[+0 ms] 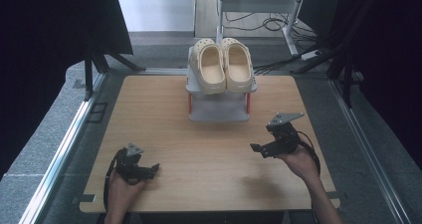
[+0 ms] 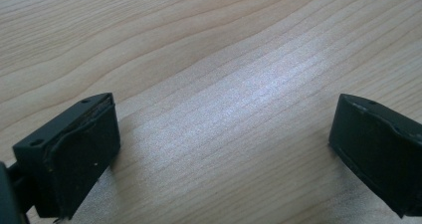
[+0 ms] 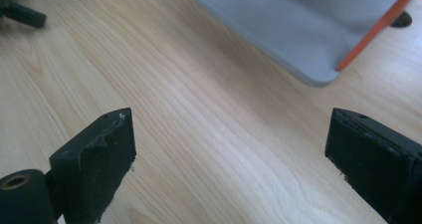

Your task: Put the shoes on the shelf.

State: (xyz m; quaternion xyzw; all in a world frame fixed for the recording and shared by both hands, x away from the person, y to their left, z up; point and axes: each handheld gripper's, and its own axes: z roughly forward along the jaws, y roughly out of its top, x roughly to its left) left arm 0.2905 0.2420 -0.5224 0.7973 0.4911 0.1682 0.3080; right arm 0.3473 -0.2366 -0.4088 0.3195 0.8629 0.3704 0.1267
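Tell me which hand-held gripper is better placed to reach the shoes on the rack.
The right hand-held gripper, probably: it's open, nearer the rack holding the cream shoes. The left hand-held gripper sits at the near edge.

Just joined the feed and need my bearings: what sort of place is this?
Probably a lab or test bay, not a home: a wooden table framed by metal rails, dark curtains on both sides, and loose cables on the floor behind a small shoe rack.
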